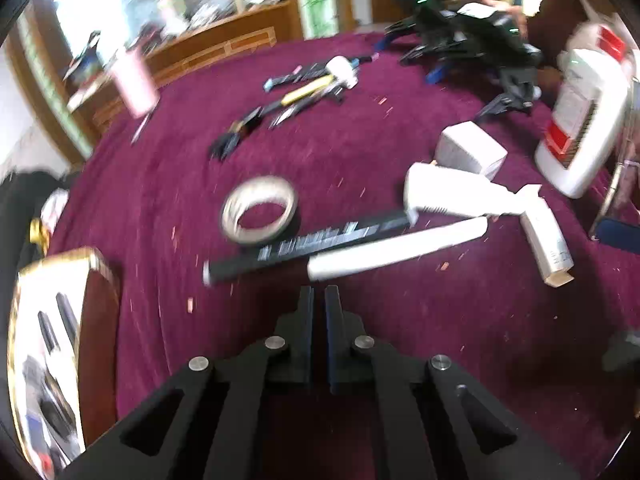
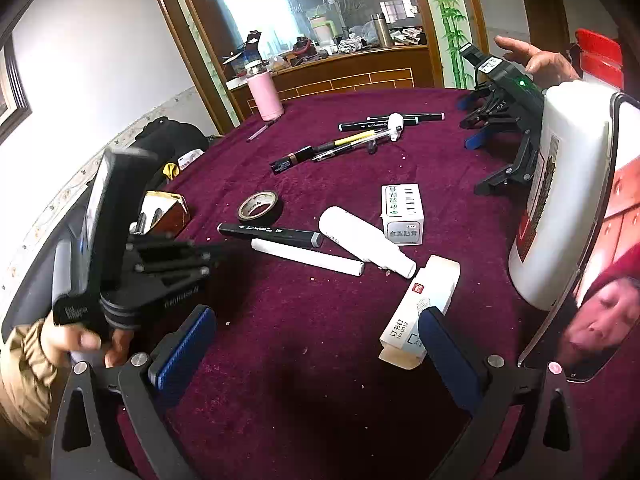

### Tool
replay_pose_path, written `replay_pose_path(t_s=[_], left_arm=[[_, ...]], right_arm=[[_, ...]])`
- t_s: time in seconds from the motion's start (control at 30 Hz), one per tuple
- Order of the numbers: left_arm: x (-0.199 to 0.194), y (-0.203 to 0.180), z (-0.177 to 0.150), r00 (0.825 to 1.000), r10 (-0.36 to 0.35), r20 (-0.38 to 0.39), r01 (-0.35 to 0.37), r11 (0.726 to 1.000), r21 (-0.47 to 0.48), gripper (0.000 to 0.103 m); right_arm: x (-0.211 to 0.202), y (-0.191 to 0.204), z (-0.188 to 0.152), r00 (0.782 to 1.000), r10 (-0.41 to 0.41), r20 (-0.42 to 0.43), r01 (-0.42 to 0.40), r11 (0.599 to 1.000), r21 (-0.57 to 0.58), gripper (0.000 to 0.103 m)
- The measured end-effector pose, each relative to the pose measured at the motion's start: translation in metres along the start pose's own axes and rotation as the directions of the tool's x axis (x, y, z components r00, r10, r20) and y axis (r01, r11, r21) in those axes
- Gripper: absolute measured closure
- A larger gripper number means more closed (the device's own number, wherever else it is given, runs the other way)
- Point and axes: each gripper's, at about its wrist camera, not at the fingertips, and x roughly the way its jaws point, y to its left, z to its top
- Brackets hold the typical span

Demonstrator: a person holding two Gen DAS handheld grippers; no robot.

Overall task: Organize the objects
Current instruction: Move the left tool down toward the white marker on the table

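Your left gripper [image 1: 319,294] is clenched on nothing, its pads almost touching, and it hangs above the cloth [image 1: 360,152] just short of the black marker [image 1: 308,242] and the white stick [image 1: 396,250], which lie side by side and touching. Your right gripper [image 2: 316,344] is released, jaws wide, with the staple box [image 2: 420,312] just beside its right pad but not gripped. Judging by the spread, sorting is at an early stage: the tape [image 2: 259,205], the white bottle [image 2: 366,244], the small carton [image 2: 402,214] and a far cluster of pens [image 2: 360,140] all lie loose, while the gold-edged box [image 1: 60,344] at the table's left edge already holds a few dark pens. You seem to be between picks, lining up on the marker. Next, you need to open the left jaws before descending, since shut tips would only push the marker. Straddle it across its width near the middle, and keep the pads off the stick beside it so you lift one item, then carry it left to the box.
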Motion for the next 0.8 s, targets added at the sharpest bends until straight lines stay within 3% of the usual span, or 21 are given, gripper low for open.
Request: replay_pose_path(t_s=[0.13,0.23,0.43,0.6,0.67,0.8], left_arm=[[0.004,-0.017,0.021,0.999,-0.027,0.034,0.022,0.992,0.124,0.097],[0.021,-0.032,0.03,0.999,-0.047,0.004,0.045,0.976,0.215,0.096],[0.032,-0.04,0.039,0.999,-0.037,0.012,0.032,0.957,0.287,0.087],[0.031,-0.053,0.03,1.0,-0.013,0.011,0.008,0.93,0.367,0.084],[0.032,-0.054,0.024,0.998,-0.053,-0.041,0.065,0.923,0.379,0.098],[0.023,-0.055,0.013,0.998,-0.045,-0.043,0.058,0.921,0.385,0.1]], right_arm=[[0.002,-0.004,0.0,1.0,0.013,-0.003,-0.013,1.0,0.011,0.0],[0.003,-0.008,0.0,1.0,0.019,-0.006,-0.019,1.0,0.02,0.0],[0.007,-0.013,0.0,0.999,0.041,-0.01,-0.041,0.999,0.032,0.0],[0.012,-0.017,0.001,0.998,0.063,-0.01,-0.062,0.997,0.046,0.0],[0.013,-0.018,0.0,0.998,0.068,-0.012,-0.068,0.997,0.049,0.0],[0.013,-0.019,-0.001,0.997,0.071,-0.016,-0.07,0.996,0.05,0.0]])
